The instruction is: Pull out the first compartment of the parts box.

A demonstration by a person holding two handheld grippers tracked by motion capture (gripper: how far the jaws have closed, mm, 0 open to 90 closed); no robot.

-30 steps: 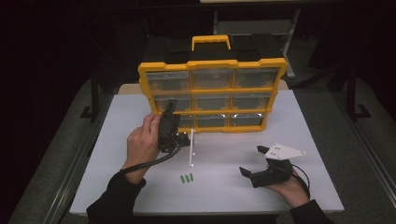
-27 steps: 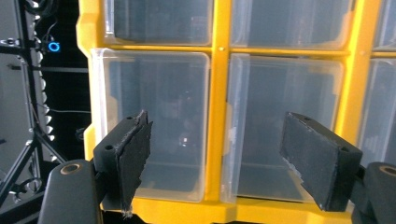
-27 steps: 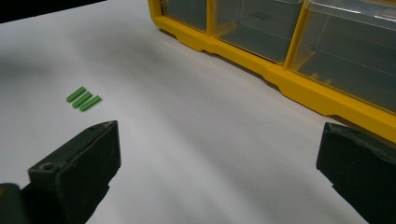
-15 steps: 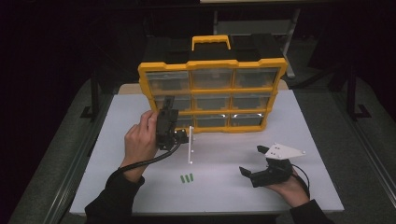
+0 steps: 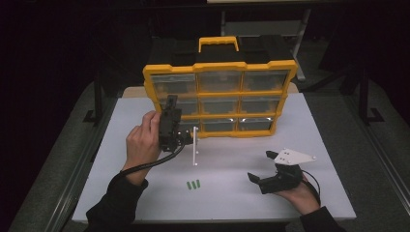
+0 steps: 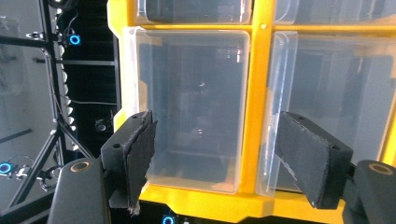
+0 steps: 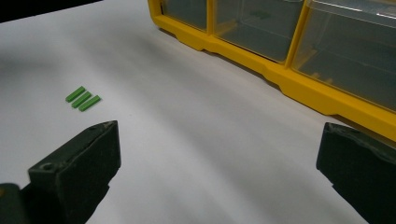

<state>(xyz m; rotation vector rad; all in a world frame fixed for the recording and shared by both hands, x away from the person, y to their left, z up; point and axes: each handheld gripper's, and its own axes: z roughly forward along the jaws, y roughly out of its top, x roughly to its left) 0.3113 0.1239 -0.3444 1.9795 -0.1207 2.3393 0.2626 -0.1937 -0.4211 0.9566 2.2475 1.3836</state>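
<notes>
While the right gripper (image 7: 218, 137) lies idle on the person's palm near the front right corner of the worktop (image 5: 232, 203), jaws spread wide and gripping nothing, the only change is at the left gripper (image 6: 215, 140). Its hand (image 5: 141, 145) has crept a little closer to the yellow organizer (image 5: 220, 93), which stands upright along the far edge. Its jaws have just been closing. They now flank the clear bottom-left drawer (image 6: 196, 102) and the yellow upright beside it, but the pads press on nothing, so the tool is released. I judge this narrowing to be a sizing-up for a pinch on that drawer's front; the grasp is not yet made. Three green pieces (image 5: 193, 184) wait untouched near the middle of the front edge.
</notes>
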